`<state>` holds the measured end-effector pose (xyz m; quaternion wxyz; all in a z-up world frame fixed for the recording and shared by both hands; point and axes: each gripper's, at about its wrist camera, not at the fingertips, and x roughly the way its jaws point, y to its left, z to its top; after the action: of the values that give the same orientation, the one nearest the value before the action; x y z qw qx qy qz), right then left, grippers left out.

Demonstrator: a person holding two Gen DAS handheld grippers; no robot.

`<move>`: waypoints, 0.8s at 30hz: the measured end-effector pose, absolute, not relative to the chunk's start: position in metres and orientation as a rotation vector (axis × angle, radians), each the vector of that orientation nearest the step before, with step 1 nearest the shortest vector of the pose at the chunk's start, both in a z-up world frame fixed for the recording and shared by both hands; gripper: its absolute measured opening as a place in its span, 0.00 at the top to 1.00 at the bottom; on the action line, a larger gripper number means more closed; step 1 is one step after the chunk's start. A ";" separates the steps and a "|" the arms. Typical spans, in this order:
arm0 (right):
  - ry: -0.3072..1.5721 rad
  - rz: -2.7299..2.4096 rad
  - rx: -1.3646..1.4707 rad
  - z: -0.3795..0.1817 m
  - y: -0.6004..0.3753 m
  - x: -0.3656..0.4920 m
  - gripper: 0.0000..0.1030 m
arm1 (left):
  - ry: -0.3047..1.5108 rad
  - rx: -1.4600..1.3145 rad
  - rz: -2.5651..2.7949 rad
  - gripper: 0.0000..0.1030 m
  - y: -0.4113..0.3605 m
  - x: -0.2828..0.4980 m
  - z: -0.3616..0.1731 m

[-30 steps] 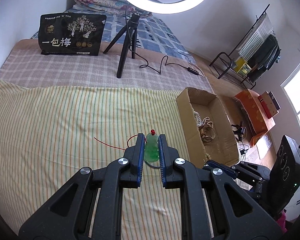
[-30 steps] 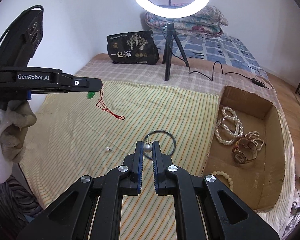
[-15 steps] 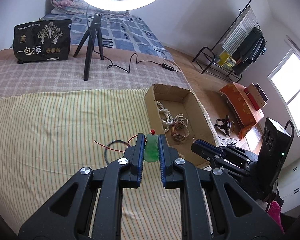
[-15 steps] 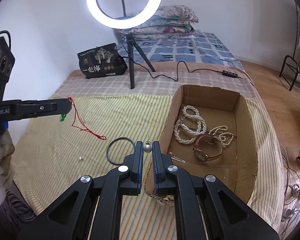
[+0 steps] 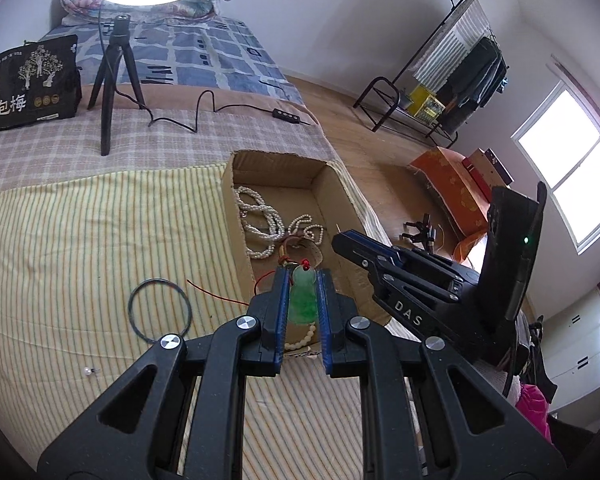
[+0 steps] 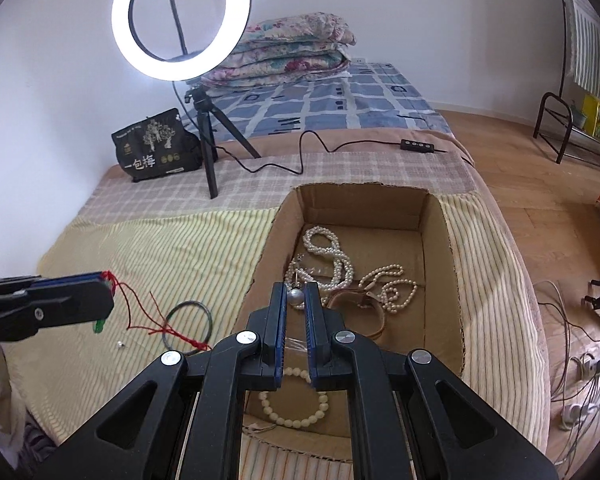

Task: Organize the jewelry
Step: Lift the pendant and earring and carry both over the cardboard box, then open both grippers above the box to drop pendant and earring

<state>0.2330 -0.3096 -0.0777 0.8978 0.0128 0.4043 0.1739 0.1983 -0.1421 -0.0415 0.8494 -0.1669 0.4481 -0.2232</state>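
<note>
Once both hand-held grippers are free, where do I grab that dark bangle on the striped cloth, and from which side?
Take the dark bangle at one section of its thin rim, coming straight down, one finger inside the hoop and one outside. It lies flat on the striped cloth, so a sideways approach finds no edge. Choose the far arc: the red cord crosses its near side.

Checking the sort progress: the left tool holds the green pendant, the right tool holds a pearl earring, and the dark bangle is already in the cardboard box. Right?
Not quite. The dark bangle still lies on the striped cloth beside the cardboard box, as the left wrist view shows. The rest holds.
</note>
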 end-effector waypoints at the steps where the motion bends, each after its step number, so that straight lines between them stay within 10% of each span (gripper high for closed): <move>1: 0.839 0.357 0.032 -0.079 -0.312 0.236 0.93 | 0.949 -0.348 -0.477 0.88 -0.147 0.199 -0.043; 24: 0.886 0.276 0.063 -0.103 -0.346 0.294 0.93 | 0.986 -0.210 -0.497 0.88 -0.210 0.205 -0.074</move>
<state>0.2936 -0.3459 -0.1027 0.8938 0.0304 0.4273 0.1328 0.2047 -0.2100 -0.0739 0.8462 -0.0997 0.4675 -0.2355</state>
